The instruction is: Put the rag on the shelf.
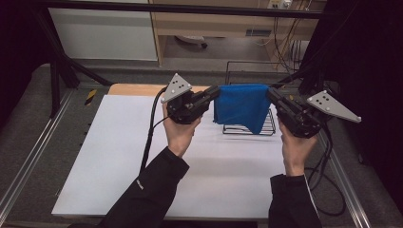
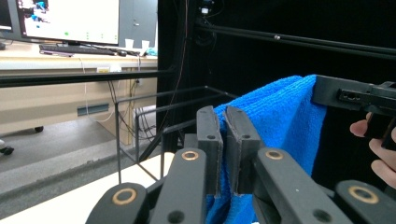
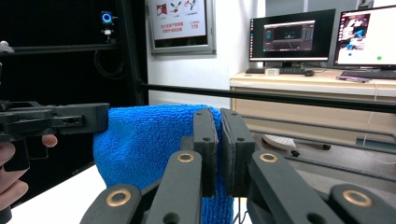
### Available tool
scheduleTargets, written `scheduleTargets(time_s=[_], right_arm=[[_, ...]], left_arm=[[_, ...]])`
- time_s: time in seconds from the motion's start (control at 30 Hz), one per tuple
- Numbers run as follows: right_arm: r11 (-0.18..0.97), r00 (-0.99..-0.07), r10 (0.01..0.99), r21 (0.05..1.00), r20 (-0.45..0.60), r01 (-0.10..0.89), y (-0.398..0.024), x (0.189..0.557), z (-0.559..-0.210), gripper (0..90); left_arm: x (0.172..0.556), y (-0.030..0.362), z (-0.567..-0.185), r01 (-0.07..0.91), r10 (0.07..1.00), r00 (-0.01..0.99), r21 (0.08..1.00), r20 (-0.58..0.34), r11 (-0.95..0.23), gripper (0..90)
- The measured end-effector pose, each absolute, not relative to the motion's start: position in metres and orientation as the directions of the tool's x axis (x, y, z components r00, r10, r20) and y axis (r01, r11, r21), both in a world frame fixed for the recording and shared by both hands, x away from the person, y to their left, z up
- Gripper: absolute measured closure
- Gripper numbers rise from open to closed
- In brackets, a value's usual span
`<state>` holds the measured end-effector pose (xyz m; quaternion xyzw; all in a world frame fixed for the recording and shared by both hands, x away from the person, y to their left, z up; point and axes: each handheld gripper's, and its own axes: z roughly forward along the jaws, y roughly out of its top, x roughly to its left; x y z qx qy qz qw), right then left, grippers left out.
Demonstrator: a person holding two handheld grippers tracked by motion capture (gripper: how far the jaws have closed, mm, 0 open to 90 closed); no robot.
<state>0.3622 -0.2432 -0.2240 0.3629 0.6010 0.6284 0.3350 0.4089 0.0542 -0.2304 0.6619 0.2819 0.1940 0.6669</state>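
A blue towel [image 1: 241, 107] hangs stretched between my two grippers above the white table [image 1: 142, 161]. My left gripper [image 1: 215, 91] is shut on the towel's left top corner; its own view shows the blue towel [image 2: 280, 121] pinched between its jaws, left gripper [image 2: 223, 116]. My right gripper [image 1: 272, 93] is shut on the right top corner, and the blue towel [image 3: 144, 140] passes between its jaws, right gripper [image 3: 220, 117]. The towel's lower tip hangs in front of a black wire rack [image 1: 270, 124].
The black wire rack [image 2: 140, 121] stands at the table's far side, right of middle. Black frame bars [image 1: 190, 8] cross at the back. Cables [image 1: 328, 185] trail off the table's right edge. A desk with monitors [image 3: 322, 37] stands beyond.
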Motion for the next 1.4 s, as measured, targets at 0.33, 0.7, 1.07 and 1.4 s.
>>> scheduleTargets(time_s=[0.33,0.7,1.07,1.4], right_arm=[[-0.068,-0.485,0.873,0.998,0.057,-0.006,-0.256,0.368,-0.208,86.0],[-0.071,-0.451,0.891,0.997,0.049,-0.033,-0.273,0.373,-0.188,86.0],[-0.085,-0.425,0.904,0.995,0.056,-0.051,-0.285,0.384,-0.172,86.0],[-0.092,-0.404,0.913,0.994,0.063,-0.054,-0.29,0.405,-0.161,86.0]], left_arm=[[0.424,0.036,-0.215,0.109,0.629,0.768,0.992,-0.122,0.059,84.6],[0.433,0.015,-0.191,0.082,0.624,0.774,0.994,-0.107,0.068,84.6],[0.445,-0.001,-0.175,0.064,0.629,0.77,0.994,-0.105,0.087,84.7],[0.46,-0.009,-0.163,0.052,0.644,0.759,0.994,-0.101,0.094,84.6]])
